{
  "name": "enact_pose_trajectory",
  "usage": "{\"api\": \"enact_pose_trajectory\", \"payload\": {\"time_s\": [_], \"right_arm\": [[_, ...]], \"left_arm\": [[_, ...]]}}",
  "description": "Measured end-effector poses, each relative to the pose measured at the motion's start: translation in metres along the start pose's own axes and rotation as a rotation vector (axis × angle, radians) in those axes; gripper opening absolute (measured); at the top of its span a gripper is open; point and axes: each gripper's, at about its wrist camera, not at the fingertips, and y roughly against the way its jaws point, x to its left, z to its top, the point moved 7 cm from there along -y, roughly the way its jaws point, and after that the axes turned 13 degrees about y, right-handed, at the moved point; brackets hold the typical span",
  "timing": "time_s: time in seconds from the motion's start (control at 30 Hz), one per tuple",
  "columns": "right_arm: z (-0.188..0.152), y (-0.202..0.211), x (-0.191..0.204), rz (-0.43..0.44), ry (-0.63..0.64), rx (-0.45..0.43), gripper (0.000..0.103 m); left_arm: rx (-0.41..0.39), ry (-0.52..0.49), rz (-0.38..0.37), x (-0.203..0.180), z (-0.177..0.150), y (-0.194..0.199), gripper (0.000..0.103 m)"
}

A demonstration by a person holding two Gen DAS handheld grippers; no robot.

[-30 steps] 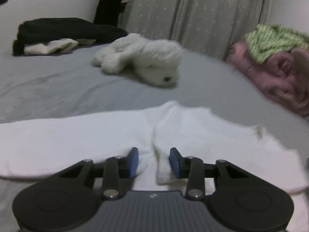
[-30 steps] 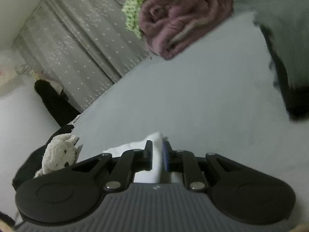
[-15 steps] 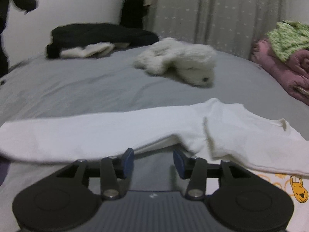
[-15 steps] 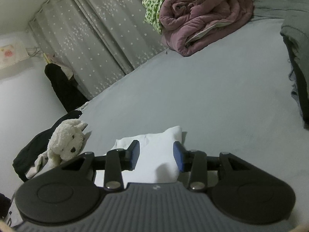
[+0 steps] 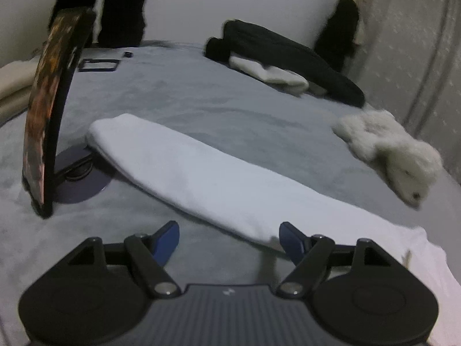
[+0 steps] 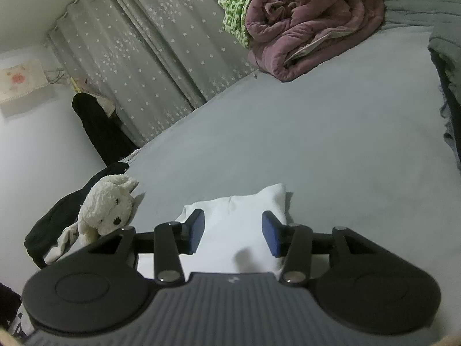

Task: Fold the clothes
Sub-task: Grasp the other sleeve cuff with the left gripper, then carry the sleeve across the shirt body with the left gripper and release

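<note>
Bedroom in a home. Wide grey bed (image 6: pixel 331 132) fills the frame; star-print curtain (image 6: pixel 149 57) upper left; rolled pink quilt (image 6: pixel 311 26) upper right; white plush dog (image 6: pixel 106 207) lower left; dark clothes heap (image 5: pixel 288 57) at upper centre.

Grey bed (image 5: pixel 219 106): white shirt (image 5: pixel 201 173) across centre, plush dog (image 5: pixel 397 150) at 3 o'clock, black clothes (image 5: pixel 288 54) at 1, propped tablet (image 5: pixel 46 115) at 9.

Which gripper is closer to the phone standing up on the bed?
Left. The left gripper, fingers opening with nothing between them, has the phone just ahead to its left. The right gripper, opening over the white shirt, shows no phone.
</note>
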Motion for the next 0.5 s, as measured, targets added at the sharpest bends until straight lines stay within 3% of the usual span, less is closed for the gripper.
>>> {"api": "enact_pose_trajectory", "payload": {"time_s": [0.13, 0.17, 0.2, 0.3, 0.37, 0.5], "right_arm": [[-0.001, -0.001, 0.002, 0.002, 0.0, 0.006, 0.049], [-0.001, -0.002, 0.002, 0.003, 0.0, 0.006, 0.049], [-0.001, -0.002, 0.003, 0.003, 0.001, 0.006, 0.049], [-0.002, -0.002, 0.003, 0.003, 0.002, 0.009, 0.049], [-0.003, -0.001, 0.003, 0.003, 0.002, 0.009, 0.049], [-0.003, -0.001, 0.003, 0.004, 0.0, 0.007, 0.049]], "left_arm": [[-0.066, 0.053, 0.008, -0.004, 0.005, -0.011, 0.076], [-0.078, 0.076, 0.009, -0.004, 0.008, -0.014, 0.071], [-0.094, 0.098, 0.017, -0.004, 0.011, -0.017, 0.054], [-0.111, 0.138, 0.026, -0.005, 0.021, -0.024, 0.02], [-0.106, 0.156, 0.005, -0.008, 0.027, -0.027, 0.011], [-0.145, 0.142, -0.062, -0.022, 0.04, -0.015, 0.007]]}}
